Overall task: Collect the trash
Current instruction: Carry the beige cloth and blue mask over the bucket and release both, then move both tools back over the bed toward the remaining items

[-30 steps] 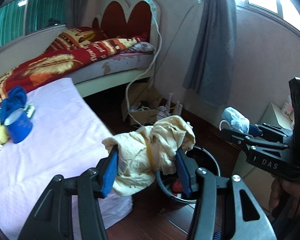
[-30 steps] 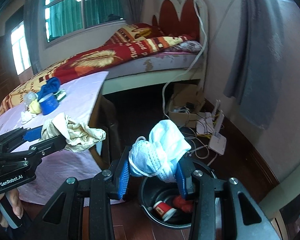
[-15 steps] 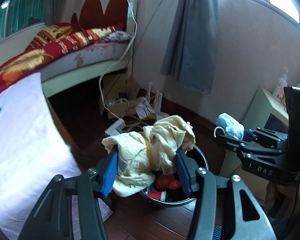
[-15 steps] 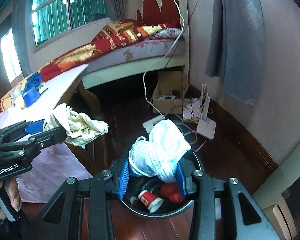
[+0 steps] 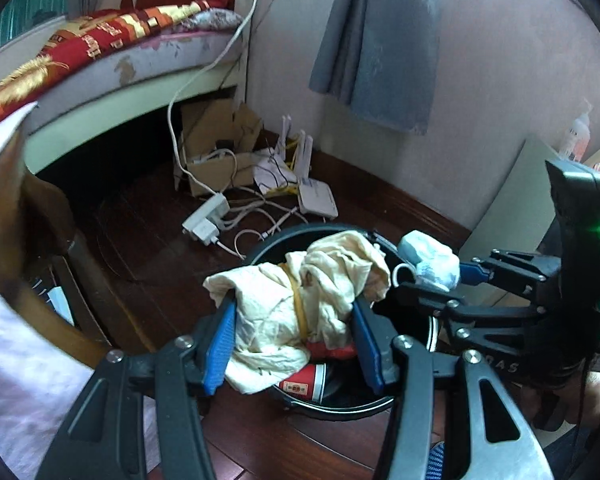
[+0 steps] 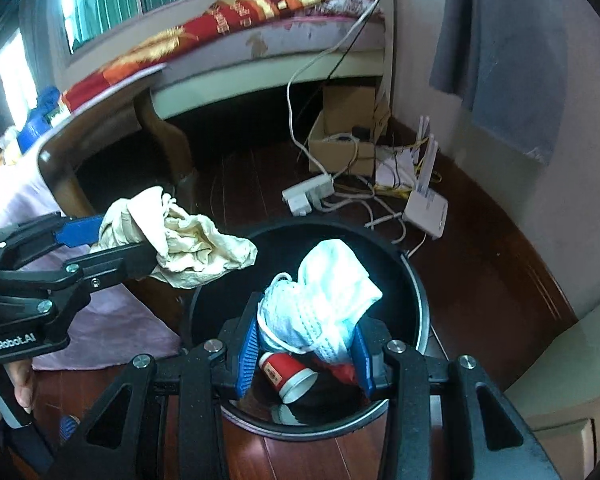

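Observation:
My left gripper (image 5: 296, 340) is shut on a crumpled cream wrapper (image 5: 300, 300) with a yellow band, held over the near rim of a black round bin (image 5: 340, 406) on the floor. In the right wrist view the same cream wrapper (image 6: 180, 246) hangs at the bin's left edge in the left gripper (image 6: 112, 244). My right gripper (image 6: 304, 350) is shut on a bunched white and pale blue face mask (image 6: 320, 300), directly above the bin (image 6: 418, 292). In the left wrist view that mask (image 5: 430, 260) sits over the bin's far right rim. A red paper cup (image 6: 286, 374) lies inside.
A wooden table with a pale pink cloth (image 5: 8, 344) stands left of the bin. Behind it are a power strip (image 5: 206, 218), tangled cables, a white router (image 5: 318, 200) and a cardboard box (image 5: 216, 152) by the bed (image 5: 120, 60). A pale cabinet (image 5: 504, 200) stands right.
Both grippers have dropped and moved forward from above the table toward the bin, which now fills the lower view. The wrapper and mask stay gripped. The tabletop items have left view.

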The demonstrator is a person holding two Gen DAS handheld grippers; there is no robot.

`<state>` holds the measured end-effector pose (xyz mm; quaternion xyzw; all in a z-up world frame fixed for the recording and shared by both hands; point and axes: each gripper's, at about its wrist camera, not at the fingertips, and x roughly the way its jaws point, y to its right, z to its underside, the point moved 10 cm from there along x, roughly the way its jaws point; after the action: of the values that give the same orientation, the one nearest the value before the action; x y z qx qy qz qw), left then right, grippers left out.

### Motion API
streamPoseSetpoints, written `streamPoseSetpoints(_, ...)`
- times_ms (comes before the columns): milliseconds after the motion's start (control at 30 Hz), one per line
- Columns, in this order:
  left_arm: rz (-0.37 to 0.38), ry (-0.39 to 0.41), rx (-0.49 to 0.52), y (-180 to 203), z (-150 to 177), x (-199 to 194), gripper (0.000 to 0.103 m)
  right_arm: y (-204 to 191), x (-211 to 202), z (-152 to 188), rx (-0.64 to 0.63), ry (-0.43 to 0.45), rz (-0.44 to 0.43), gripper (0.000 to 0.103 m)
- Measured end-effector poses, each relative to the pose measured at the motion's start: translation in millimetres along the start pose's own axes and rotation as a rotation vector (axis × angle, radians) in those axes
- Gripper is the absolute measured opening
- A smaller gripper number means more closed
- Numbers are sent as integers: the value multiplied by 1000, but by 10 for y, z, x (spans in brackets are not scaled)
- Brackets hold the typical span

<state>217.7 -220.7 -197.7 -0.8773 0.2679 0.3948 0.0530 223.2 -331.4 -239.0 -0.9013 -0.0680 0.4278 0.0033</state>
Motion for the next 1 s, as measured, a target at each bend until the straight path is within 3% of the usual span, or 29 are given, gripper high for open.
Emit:
streamPoseSetpoints(67, 11, -24, -1, 17, 35, 96, 57, 18, 122, 66, -4, -22, 0, 43)
streamPoseSetpoints(100, 31, -29, -8, 34, 45, 140, 60, 25, 178, 101, -7, -35, 1, 48)
streamPoseSetpoints(133, 49, -38, -30, 19, 48, 194, 71, 39, 250, 153, -9, -56, 7, 57)
streamPoseSetpoints(167, 59, -55, -50, 9, 64, 238, 84, 84, 337, 236, -14, -94, 42, 86)
streamPoseSetpoints(200, 50, -61, -68, -23, 73, 261, 89, 110, 386, 310, -27, -114, 62, 102)
streamPoseSetpoints(267, 20, -57, -88, -88, 77, 249, 101, 152, 427, 407, -35, -136, 88, 103)
streamPoseSetpoints(467, -72, -45, -92, -246, 115, 149, 102, 214, 337, 395, -29, -109, 127, 103)
streamPoseSetpoints(700, -95, 5, -91, -278, 30, -82, 103, 88, 66, 140, -25, -33, 136, 103)
streamPoseSetpoints(1000, -147, 106, -124, -426, -95, -733, 103, -186, -516, -247, -60, 84, 135, 103)
